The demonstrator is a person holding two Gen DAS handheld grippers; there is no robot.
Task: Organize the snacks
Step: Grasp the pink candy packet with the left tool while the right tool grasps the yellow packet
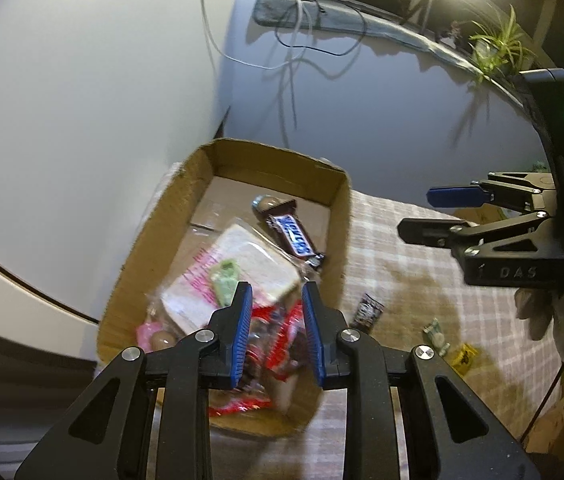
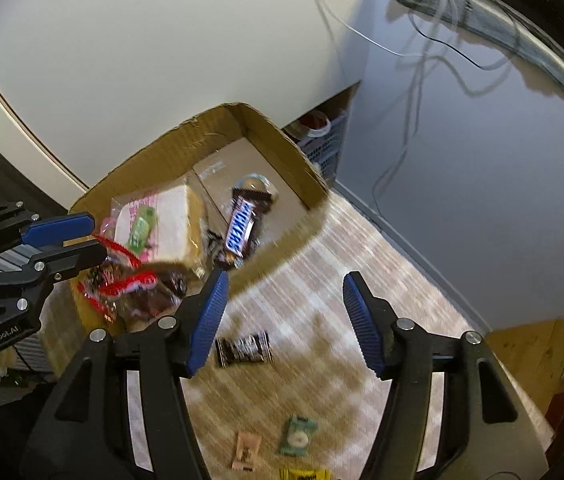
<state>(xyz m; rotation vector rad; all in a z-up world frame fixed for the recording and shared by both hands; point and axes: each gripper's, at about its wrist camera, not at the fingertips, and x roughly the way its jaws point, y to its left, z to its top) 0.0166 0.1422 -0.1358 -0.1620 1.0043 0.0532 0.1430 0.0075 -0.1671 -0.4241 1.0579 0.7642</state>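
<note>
A cardboard box (image 1: pixel 334 184) (image 2: pixel 282 136) stands on the checked tablecloth and holds a Snickers bar (image 1: pixel 294 236) (image 2: pixel 241 228), a wrapped sandwich (image 1: pixel 241 272) (image 2: pixel 169 224) and red-wrapped snacks (image 1: pixel 282 340) (image 2: pixel 129 284). My left gripper (image 1: pixel 275 300) (image 2: pixel 81 236) hangs open over the red snacks at the box's near end, empty. My right gripper (image 2: pixel 284 284) (image 1: pixel 430 212) is open and empty above the cloth, right of the box. A dark candy wrapper (image 2: pixel 243 348) (image 1: pixel 370 310) lies on the cloth below it.
Small loose sweets lie on the cloth: a green one (image 2: pixel 298 436) (image 1: pixel 436 334), a pink one (image 2: pixel 245 450) and a yellow one (image 2: pixel 304 474) (image 1: pixel 464 356). A white wall and a grey panel with hanging cables (image 1: pixel 294 60) stand behind the box. A wooden crate (image 2: pixel 530 356) sits at the right.
</note>
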